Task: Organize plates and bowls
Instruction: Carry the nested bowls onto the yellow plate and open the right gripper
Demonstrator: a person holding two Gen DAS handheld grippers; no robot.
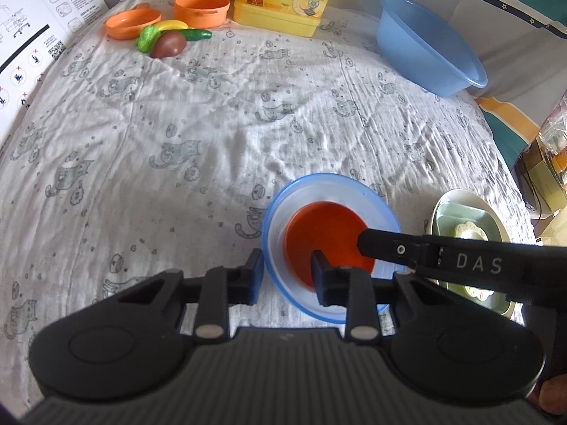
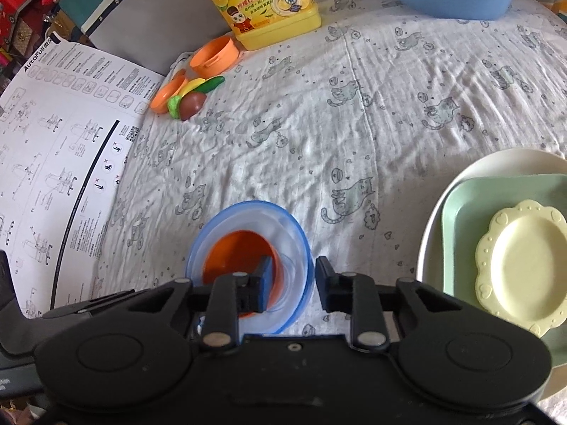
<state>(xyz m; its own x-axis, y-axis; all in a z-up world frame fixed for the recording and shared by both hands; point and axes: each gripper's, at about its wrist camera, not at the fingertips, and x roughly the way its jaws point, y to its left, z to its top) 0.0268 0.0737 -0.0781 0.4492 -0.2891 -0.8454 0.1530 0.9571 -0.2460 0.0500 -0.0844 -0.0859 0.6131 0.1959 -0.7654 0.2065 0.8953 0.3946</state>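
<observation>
1. Bowl (image 1: 331,244): we see this clear, blue-rimmed bowl, an orange one nested inside, on the bed sheet (image 1: 212,124).
2. Left tongs (image 1: 287,272) clamp its 9 o'clock wall.
3. Right tongs (image 2: 292,283) clamp its 3 o'clock wall.

Crinkled cotton cloth (image 1: 212,124), glossy plastic bowl (image 1: 280,212)

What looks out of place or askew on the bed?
The large blue plastic basin at the far right sits tilted, apparently propped on the bedding edge. Nothing looks spilled or broken; toy food lies loose beside the orange dishes.
</observation>
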